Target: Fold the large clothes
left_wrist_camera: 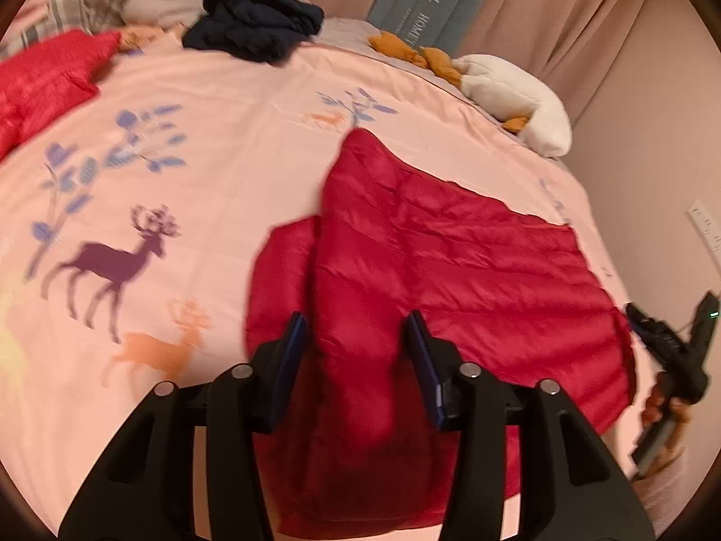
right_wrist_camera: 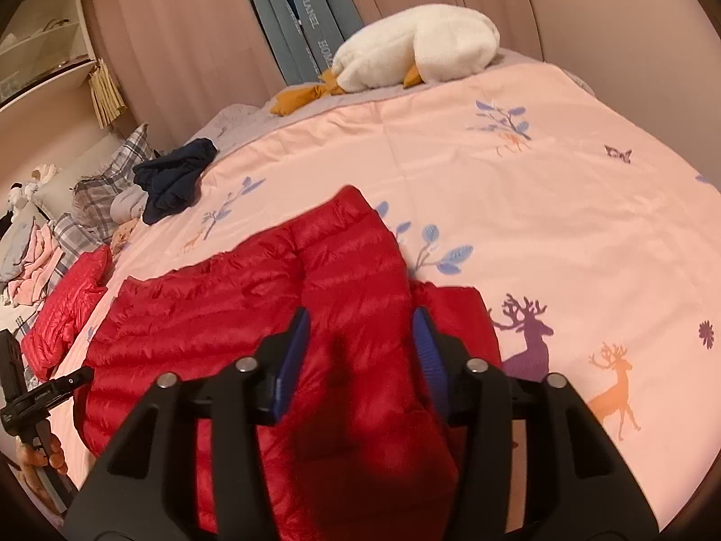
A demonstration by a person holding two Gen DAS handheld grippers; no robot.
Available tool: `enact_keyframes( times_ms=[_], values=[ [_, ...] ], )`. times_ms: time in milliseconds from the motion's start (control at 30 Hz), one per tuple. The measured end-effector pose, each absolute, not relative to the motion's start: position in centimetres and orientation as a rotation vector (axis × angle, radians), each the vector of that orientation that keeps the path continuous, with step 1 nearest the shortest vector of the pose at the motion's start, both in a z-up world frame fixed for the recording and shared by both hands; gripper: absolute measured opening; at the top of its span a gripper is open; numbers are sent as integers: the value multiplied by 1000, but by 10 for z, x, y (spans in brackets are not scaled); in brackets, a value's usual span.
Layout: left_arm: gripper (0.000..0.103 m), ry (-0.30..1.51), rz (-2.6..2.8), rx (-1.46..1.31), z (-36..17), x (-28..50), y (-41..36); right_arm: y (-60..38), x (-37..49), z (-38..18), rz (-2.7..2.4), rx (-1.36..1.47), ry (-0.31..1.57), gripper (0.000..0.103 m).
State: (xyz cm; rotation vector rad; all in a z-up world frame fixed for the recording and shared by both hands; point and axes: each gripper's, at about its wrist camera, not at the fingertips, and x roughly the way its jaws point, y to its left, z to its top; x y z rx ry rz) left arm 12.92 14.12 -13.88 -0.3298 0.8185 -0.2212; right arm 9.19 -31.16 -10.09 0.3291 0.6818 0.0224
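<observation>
**Bed inventory: red down jacket, two hand-held grippers**

Item 1. Red quilted down jacket (left_wrist_camera: 450,261), the piece I am folding. It lies flat on the pink deer-print bedspread (left_wrist_camera: 216,144), near the edge of the bed closest to me. A sleeve or folded panel lies over the body and runs away from me to a peak.

Item 2. My left gripper (left_wrist_camera: 356,342). Jaws parted about halfway. The raised red fold sits between the blue pads (left_wrist_camera: 293,351); I see no pad pressing on it, though blur makes the contact hard to judge.

Item 3. My right gripper (right_wrist_camera: 360,342). Jaws likewise about half open, astride the same red fabric, pads apart from it as far as I can tell.

Item 4. Second red quilted garment (right_wrist_camera: 67,311), well apart, toward the pillow end.

Item 5. Dark navy garment (left_wrist_camera: 257,18), bunched, at the far side of the bedspread.

Item 6. White plush goose (right_wrist_camera: 419,45) with orange feet, lying at the far edge by the curtain (right_wrist_camera: 189,36).

Item 7. Plaid pillows (right_wrist_camera: 108,189), beside the navy garment.
</observation>
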Motion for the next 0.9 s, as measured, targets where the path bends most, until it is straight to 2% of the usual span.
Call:
enact_keyframes(
  times_ms=[400,633,900],
  values=[
    [50,741,-171,-229,-117,125,134,-278,104,-93,78,224,678,49],
    [50,736,-212,-148,-115,128,110,-270,133,-120,63,229,831,50],
    [51,803,-231,-86,-136,136,89,-277,143,-138,81,297,907,50]
  ],
)
